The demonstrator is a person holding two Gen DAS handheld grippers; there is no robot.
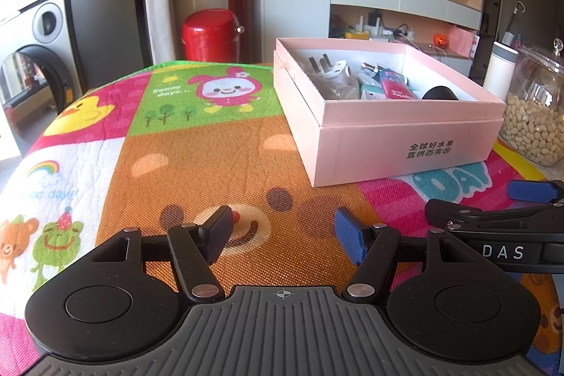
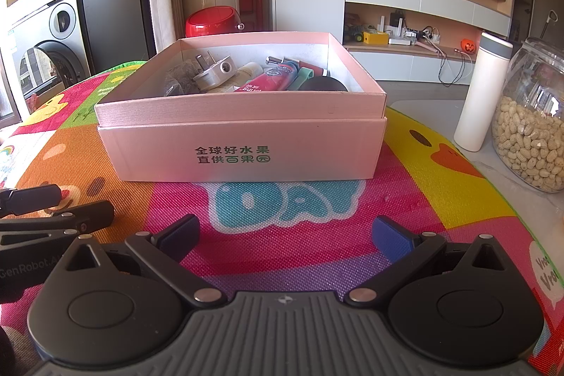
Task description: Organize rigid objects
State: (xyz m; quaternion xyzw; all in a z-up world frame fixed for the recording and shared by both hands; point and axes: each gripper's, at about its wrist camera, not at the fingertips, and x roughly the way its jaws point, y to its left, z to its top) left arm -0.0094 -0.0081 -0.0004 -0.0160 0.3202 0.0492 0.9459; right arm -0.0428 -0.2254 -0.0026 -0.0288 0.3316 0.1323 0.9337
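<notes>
A pink cardboard box [image 2: 246, 147] stands on the colourful cartoon mat [image 2: 282, 235], straight ahead in the right wrist view and to the right [image 1: 405, 143] in the left wrist view. Inside lie a white plug adapter [image 2: 215, 71], a red tube [image 2: 271, 78], a black round object [image 2: 322, 84] and other small items. My left gripper [image 1: 283, 235] hovers open over the mat with nothing between its fingers. My right gripper [image 2: 285, 235] is open and empty too, short of the box. Each gripper shows at the edge of the other's view.
A glass jar of peanuts [image 2: 532, 125] and a white flask [image 2: 481, 90] stand right of the box, off the mat. Behind are a red bin [image 2: 213, 20], a washing machine [image 1: 38, 59] and a TV shelf unit [image 2: 405, 30].
</notes>
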